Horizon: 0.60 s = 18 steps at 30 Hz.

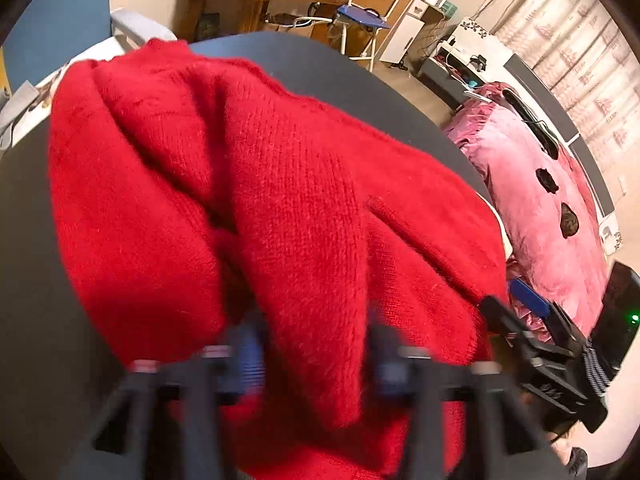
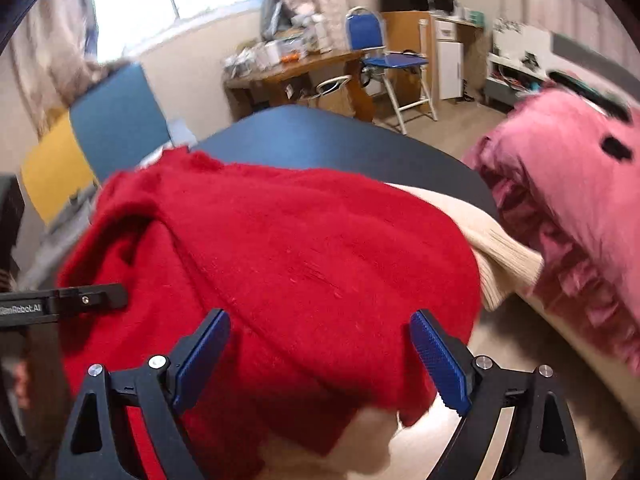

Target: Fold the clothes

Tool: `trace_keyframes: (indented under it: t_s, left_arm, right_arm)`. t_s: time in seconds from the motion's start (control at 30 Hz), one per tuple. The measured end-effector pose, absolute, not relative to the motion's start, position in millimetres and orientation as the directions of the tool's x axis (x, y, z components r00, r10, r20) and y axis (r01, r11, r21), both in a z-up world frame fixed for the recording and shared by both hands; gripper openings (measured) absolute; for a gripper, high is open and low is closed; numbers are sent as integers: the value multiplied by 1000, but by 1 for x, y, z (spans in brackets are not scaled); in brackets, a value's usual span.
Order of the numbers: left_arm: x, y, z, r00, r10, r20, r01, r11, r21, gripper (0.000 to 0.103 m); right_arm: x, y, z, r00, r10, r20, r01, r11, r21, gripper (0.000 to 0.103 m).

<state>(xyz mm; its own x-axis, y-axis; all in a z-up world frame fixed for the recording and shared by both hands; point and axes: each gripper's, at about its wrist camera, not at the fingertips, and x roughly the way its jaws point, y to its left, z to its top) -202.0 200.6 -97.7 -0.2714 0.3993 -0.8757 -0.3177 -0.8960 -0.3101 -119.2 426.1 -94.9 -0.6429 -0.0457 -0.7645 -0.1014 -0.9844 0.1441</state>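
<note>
A red knit sweater lies bunched on a dark table. My left gripper is blurred at the bottom of the left wrist view, with a raised fold of the sweater filling the gap between its blue pads. In the right wrist view the sweater covers the near part of the table. My right gripper stands wide open over the sweater's near hem, its pads clear of the cloth. Part of the left tool shows at the left edge. The right tool shows low on the right in the left wrist view.
A cream ribbed garment sticks out from under the sweater at the table's right edge. A bed with a pink cover stands close on the right. Behind the table are a blue chair and a wooden desk.
</note>
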Motion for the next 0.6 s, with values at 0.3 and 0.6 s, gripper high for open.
trace_keyframes:
  t_s: [0.3,0.6]
  left_arm:
    - [-202,140,-49,-323,590,-740,-310,-805,-506,8]
    - [-172,58,12,-421,652,-631,-341,-758,-556,5]
  right_arm:
    - [-158,426,-89,-594,-58,-802,-118,-980,158,12]
    - [-147,434,0,-801,-364,-476,-70,-732,678,9]
